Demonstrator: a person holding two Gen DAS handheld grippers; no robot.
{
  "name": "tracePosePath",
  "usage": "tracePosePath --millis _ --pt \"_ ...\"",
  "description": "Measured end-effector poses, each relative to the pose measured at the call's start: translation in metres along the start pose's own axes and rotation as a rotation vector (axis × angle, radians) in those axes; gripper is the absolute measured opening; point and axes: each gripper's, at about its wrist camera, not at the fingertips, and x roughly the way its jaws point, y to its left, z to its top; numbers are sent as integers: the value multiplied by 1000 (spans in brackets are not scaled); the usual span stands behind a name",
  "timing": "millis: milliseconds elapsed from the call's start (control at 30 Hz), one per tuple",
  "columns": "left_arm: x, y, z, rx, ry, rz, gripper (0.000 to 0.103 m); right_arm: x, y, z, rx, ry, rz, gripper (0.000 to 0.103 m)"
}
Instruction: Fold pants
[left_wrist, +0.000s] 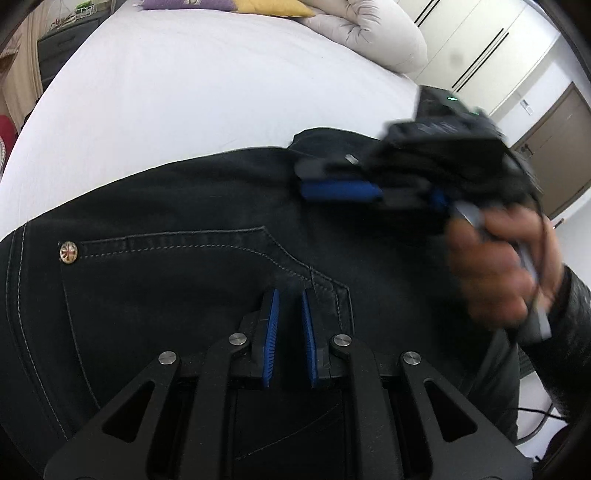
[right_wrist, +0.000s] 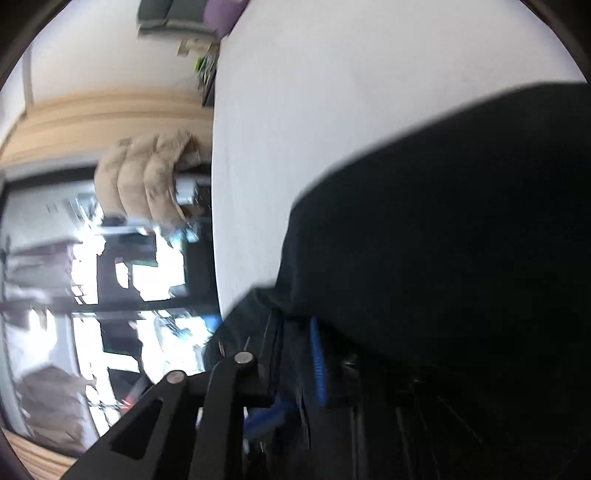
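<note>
I am holding my left claw (left_wrist: 290, 314) slightly apart over the pants (left_wrist: 166, 295); my right claw (right_wrist: 295, 343) is clamping cloth ahead, risking slippage.

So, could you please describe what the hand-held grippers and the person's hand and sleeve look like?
The left hand-held gripper is a matte black linkage frame with silver pivot bolts and ribbed blue fingers. The right hand-held gripper matches, carrying a green indicator light. A bare hand grips it, with a dark sleeve and a thin black cable below.
</note>
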Motion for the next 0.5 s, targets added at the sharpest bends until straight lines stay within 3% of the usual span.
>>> tracePosePath --millis 133,167,267,300,333,433,500 --pt "2 2 -1 -10 -12 -9 13 -20 -16 20 42 -189 4 0" --pt "1 3 -2 -12 -15 -12 13 -34 -18 22 44 -269 -30 0" --pt "0 3 -1 -17 -18 -15 13 -59 -7 12 1 -356 -44 20" --pt "0 0 -2 -15 -19 -10 13 -63 -1 4 -18 -342 -13 29" --pt "0 -2 -3 -13 -18 -4 13 -64 3 -2 -32 -326 13 31" --pt "-1 -8 -3 -7 -18 12 13 -50 13 -33 -106 -206 84 32" --pt "-1 -14 -3 -1 -15 23 13 -41 -6 -51 -62 -154 62 31"
